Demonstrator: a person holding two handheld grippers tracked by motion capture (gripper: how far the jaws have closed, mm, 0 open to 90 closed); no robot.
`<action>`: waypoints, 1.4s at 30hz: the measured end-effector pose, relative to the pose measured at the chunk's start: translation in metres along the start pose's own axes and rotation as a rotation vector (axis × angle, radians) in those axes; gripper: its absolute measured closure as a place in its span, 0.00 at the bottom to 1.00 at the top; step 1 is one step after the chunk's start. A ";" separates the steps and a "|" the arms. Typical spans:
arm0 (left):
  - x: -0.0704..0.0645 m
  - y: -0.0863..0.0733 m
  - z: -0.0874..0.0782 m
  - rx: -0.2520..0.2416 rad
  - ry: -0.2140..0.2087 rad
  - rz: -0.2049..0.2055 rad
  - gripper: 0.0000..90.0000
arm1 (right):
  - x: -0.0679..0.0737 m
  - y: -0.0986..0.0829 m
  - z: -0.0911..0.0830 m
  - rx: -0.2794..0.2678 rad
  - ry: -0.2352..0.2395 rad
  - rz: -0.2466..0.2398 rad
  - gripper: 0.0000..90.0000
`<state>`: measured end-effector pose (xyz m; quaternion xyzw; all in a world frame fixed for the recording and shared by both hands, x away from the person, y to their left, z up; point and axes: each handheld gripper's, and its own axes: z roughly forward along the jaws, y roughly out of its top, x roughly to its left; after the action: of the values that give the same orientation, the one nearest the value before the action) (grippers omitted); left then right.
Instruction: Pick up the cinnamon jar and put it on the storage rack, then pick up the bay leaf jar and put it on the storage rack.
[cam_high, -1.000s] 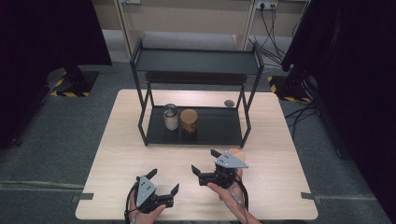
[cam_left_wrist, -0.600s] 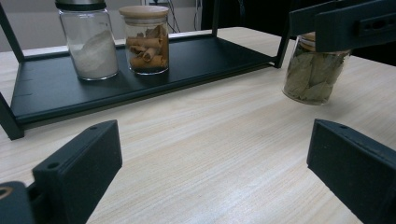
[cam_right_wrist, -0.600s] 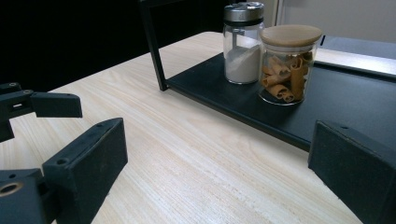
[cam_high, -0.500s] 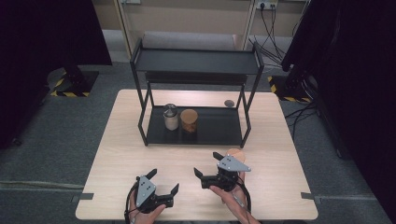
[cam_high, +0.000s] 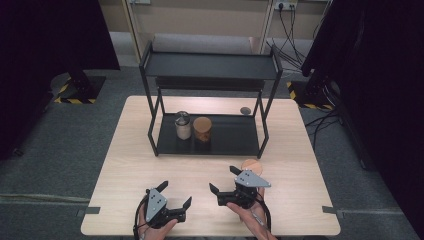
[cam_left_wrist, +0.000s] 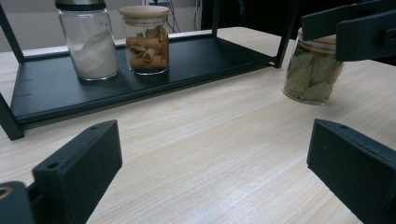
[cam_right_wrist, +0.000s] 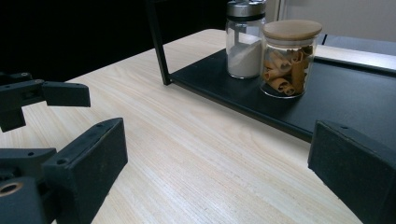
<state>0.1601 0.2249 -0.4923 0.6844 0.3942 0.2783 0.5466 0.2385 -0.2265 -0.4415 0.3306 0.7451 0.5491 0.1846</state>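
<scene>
My left gripper is held open low over the near part of the wooden table, nothing between its jaws. My right gripper is open too, just right of it. A glass jar of bay leaves with a wooden lid stands on the table right behind the right gripper. In the left gripper view that jar is ahead at right, past the right gripper's finger. The right gripper view faces a white-powder jar and a cinnamon jar.
A black two-tier rack stands mid-table; on its lower shelf are the white-powder jar and the cinnamon jar. A small dark round object lies behind the rack's right legs. Dark curtains flank the table.
The right gripper has drifted slightly toward the near edge of the table. The left gripper has barely moved. Both stay open.
</scene>
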 end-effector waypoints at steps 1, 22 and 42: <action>0.000 0.000 0.000 0.000 0.000 0.000 0.03 | 0.000 0.000 -0.001 0.000 -0.002 0.002 0.06; 0.000 0.000 0.000 -0.003 0.002 0.001 0.03 | -0.003 -0.010 -0.019 -0.001 -0.020 0.006 0.06; -0.001 0.000 0.000 0.000 0.001 0.004 0.03 | -0.006 -0.018 -0.038 -0.003 -0.054 0.013 0.06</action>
<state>0.1598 0.2244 -0.4922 0.6851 0.3930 0.2797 0.5458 0.2137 -0.2603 -0.4461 0.3499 0.7367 0.5424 0.2016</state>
